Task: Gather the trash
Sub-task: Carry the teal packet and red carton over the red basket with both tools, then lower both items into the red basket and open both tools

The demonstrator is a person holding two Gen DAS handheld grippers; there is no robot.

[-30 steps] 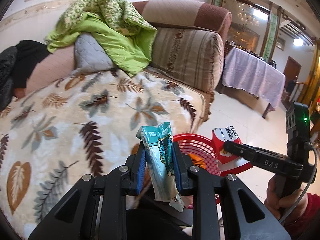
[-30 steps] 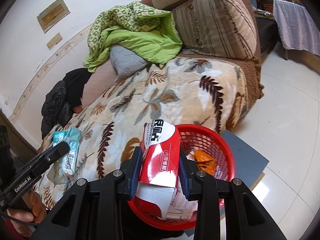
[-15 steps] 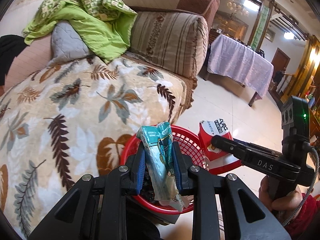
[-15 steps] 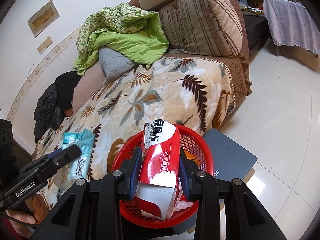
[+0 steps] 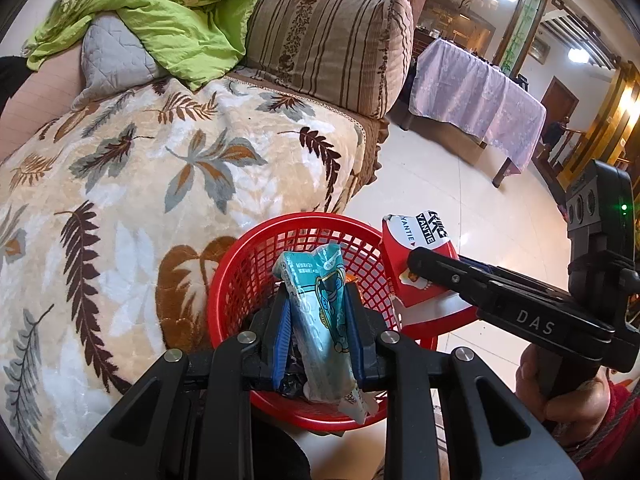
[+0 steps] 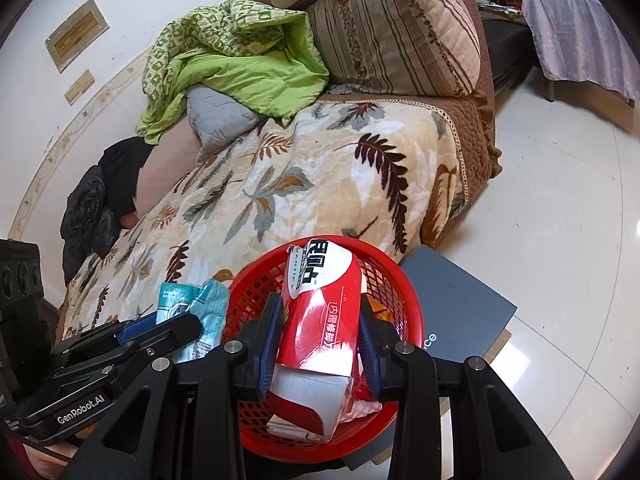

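My left gripper is shut on a teal snack wrapper and holds it over the red mesh basket. My right gripper is shut on a red and white carton, also over the red basket. The carton and the right gripper show at the right of the left wrist view, above the basket's right rim. The teal wrapper and the left gripper show at the lower left of the right wrist view. Orange trash lies inside the basket.
The basket stands beside a sofa covered by a leaf-print blanket, with a green quilt and a striped cushion. A dark flat box lies under the basket. A cloth-covered table stands across the tiled floor.
Both grippers have moved forward and down over the red basket, each still holding its item. The basket now fills more of both views.
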